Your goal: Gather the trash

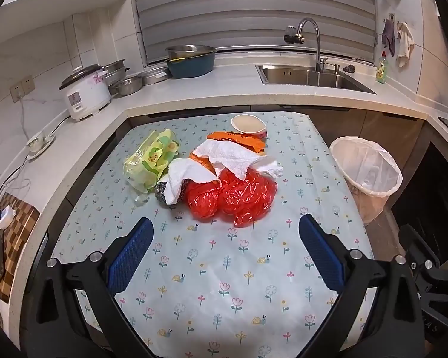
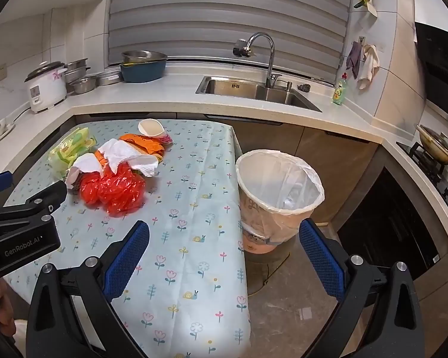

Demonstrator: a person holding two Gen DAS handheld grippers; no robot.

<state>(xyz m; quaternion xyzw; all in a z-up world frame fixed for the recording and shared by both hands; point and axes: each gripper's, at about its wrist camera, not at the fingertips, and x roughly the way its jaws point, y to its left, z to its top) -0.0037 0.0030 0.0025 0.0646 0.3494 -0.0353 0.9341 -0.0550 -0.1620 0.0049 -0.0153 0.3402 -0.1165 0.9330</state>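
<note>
We take the bin point(image 2: 279, 192) as our landmark: it stands on the floor just beside the bench point(image 1: 224, 268), at the edge near the sink side, lined with a thin pale bag. In the right wrist view something white lies inside it, too unclear to name.

The trash sits in one heap on the bench's flowered cloth, well apart from the bin and toward the far half of the bench. Nearest the bin is the red bag point(image 1: 236, 194), crumpled, with white paper towels point(image 1: 230, 156) draped over its far side. Beyond those lies an orange wrapper point(image 1: 242, 140), and past it a paper cup point(image 1: 249, 125) tipped on its side — the item furthest back. On the side of the heap away from the bin are a green packet point(image 1: 152, 161) and a dark scrubber point(image 1: 164, 192) half under a towel.

Our left gripper point(image 1: 225, 238) hovers over bare cloth short of the heap, jaws spread wide and holding nothing. Our right gripper point(image 2: 224, 244) hangs over the bench edge beside the bin — jaws likewise spread, empty.
</note>
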